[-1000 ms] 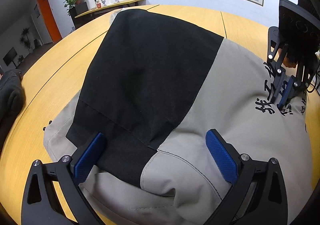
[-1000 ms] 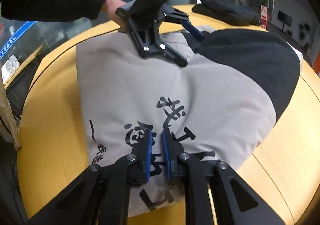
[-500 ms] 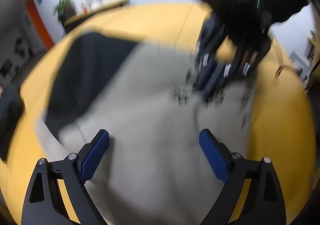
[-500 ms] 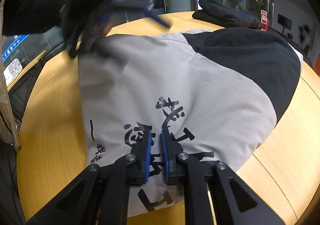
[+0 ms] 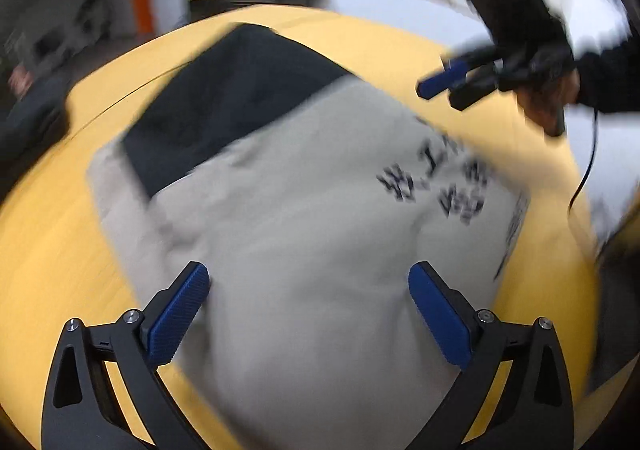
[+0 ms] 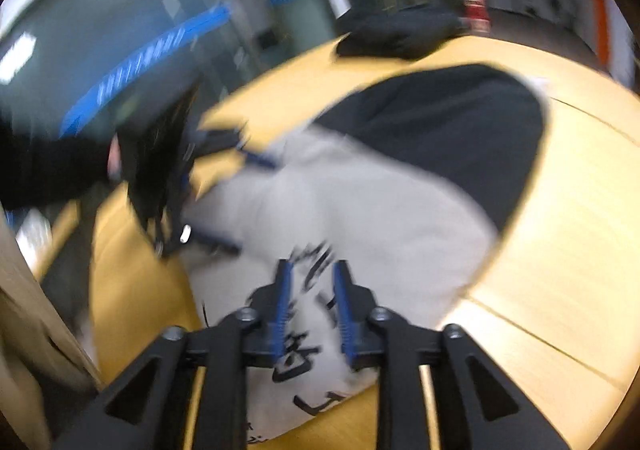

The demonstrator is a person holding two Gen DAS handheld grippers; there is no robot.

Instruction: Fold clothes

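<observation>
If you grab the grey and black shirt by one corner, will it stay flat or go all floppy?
Probably floppy: the shirt is soft cloth, already bulging and creased on the table. It would likely droop and the fold could come undone. It looks thick, so maybe a bit heavy for one pinch. It won't roll or break.

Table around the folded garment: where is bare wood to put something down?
Bare table lies right of the grey-and-black garment, up to the seam lines. A strip lies between garment and dark bundle. The near-left side is crowded: left gripper hovers there.
</observation>
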